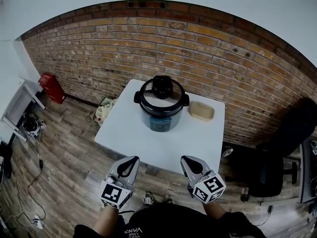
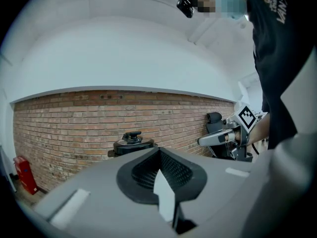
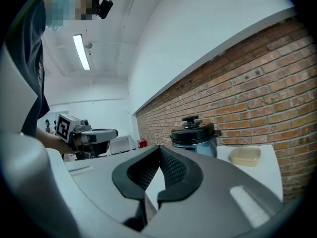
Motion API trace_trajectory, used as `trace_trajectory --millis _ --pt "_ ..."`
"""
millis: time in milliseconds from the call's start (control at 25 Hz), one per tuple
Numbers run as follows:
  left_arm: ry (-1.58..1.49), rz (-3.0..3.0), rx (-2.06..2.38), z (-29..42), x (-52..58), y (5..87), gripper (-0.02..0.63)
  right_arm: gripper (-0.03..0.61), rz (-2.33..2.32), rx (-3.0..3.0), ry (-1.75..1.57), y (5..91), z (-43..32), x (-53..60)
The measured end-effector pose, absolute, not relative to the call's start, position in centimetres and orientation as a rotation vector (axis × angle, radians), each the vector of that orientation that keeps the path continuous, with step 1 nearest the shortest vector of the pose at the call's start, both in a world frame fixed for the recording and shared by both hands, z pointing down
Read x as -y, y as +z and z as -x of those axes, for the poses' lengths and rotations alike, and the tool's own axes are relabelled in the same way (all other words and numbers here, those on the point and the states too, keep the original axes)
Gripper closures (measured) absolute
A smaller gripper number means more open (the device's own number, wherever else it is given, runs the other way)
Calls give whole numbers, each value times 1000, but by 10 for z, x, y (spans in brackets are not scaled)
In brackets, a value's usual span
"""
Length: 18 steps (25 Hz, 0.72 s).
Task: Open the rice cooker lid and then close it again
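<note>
Lid (image 1: 162, 89) sits closed on the rice cooker (image 1: 161, 119); its markings are too small to read. Left gripper (image 1: 132, 160) and right gripper (image 1: 186, 159) are clenched on nothing.

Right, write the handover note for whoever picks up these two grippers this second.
Left gripper: shut, empty, held short of the table's near edge.
Right gripper: shut, empty, level with the left one and also clear of the table.
The rice cooker stands toward the far side of the table with its lid down. A beige container sits to its right.
Done: nothing that shows.
Left: reach in, open the lid, close it again.
</note>
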State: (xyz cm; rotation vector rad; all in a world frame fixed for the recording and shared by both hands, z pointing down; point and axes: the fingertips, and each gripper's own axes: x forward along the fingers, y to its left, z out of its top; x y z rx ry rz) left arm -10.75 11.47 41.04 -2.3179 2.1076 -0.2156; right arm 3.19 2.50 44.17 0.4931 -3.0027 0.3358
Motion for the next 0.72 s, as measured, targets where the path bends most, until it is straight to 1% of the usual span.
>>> trace_trajectory --millis 240,720 --pt "-225 2342 -2113 86 -112 416 612 574 -490 2993 325 448 -47 -23" --pt "-193 2320 -2110 72 -113 433 612 574 -526 2980 352 465 -65 -22"
